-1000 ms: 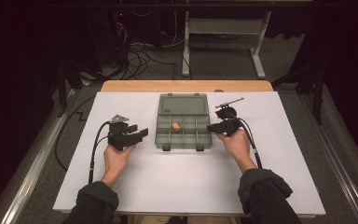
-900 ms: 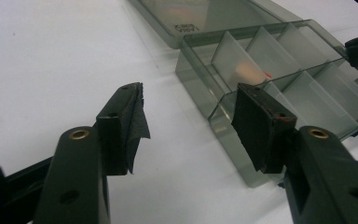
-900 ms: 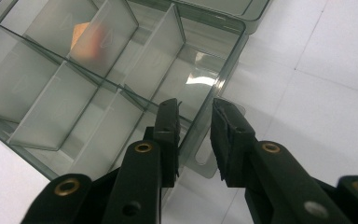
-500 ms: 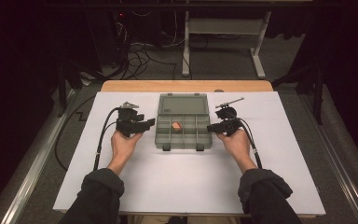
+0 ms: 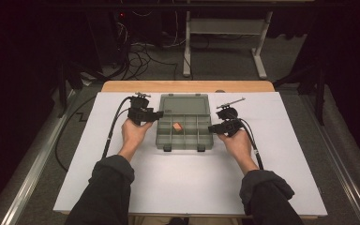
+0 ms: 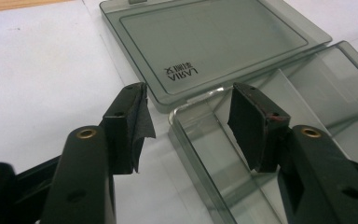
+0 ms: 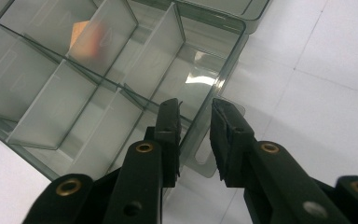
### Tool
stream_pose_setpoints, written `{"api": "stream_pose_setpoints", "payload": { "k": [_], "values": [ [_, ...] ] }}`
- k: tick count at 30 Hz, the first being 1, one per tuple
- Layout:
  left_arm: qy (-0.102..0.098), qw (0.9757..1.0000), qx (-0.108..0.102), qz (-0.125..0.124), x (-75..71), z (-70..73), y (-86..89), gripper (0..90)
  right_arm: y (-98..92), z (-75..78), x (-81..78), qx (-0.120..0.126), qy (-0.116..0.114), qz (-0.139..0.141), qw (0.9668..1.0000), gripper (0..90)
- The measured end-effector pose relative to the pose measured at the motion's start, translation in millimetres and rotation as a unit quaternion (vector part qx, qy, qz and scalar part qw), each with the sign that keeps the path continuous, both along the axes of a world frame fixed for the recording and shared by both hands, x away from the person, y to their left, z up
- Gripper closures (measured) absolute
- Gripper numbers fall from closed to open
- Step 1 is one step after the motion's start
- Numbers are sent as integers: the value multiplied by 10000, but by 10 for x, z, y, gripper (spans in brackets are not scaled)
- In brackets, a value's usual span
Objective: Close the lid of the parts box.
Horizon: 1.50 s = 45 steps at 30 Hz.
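A person sits at a table covered by a white sheet [image 5: 192, 187], both forearms in dark sleeves reaching forward, a two-jaw gripper in each hand. Between the hands lies a smoky, see-through compartment box [image 5: 183, 133], near the far middle of the sheet, its lid [image 5: 184, 104] thrown open and lying flat on the far side. A small orange piece [image 5: 177, 126] rests in one of the middle compartments, touching neither tool. The left gripper [image 5: 155, 114] is at the box's left wall close to the hinge corner; from the left gripper view its jaws have just been closing, yet they stand spread, one outside the wall [image 6: 186, 140] over the sheet and one above the inside of the corner compartment, with the pads not pressing on the plastic. The right gripper [image 5: 212, 128] sits at the box's right wall; in the right gripper view its jaws straddle that wall [image 7: 205, 126], one inside the compartment and one outside, with a narrow gap left between them, and I cannot tell whether the pads actually pinch the plastic. A black cable [image 5: 112, 131] trails from the left tool back along the sheet.
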<state>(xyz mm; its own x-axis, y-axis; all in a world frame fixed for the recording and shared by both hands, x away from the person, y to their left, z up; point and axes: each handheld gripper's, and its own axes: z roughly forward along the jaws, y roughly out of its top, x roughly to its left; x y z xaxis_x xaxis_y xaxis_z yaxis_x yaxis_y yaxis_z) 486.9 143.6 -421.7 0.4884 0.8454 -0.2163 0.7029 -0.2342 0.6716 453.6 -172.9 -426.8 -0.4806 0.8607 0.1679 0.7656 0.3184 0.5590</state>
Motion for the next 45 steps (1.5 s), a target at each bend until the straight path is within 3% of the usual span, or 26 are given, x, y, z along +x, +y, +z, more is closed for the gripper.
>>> {"api": "stream_pose_setpoints", "payload": {
  "k": [10, 19, 26, 34, 39, 45],
  "values": [
    [449, 9989, 82, 78, 319, -18, -115, 488, 17, 8, -5, -62, 5, -5, 10000, 734],
    [904, 9958, 86, 83, 526, -95, -159, 502, 18, 9, -4, -85, 0, 11, 10000, 734],
    [1173, 9927, -199, 183, 613, -171, -117, 502, 19, 10, -1, -116, -18, 57, 9999, 735],
    [1399, 9894, -310, 253, 671, -269, -118, 472, 15, 10, 2, -110, -3, 73, 9999, 736],
    [1455, 9880, -435, 279, 690, -289, -102, 460, 15, 10, 2, -111, -2, 74, 9999, 735],
    [1567, 9843, -740, 337, 720, -338, -94, 444, 13, 11, 5, -103, 9, 77, 9999, 736]
  ]
}}
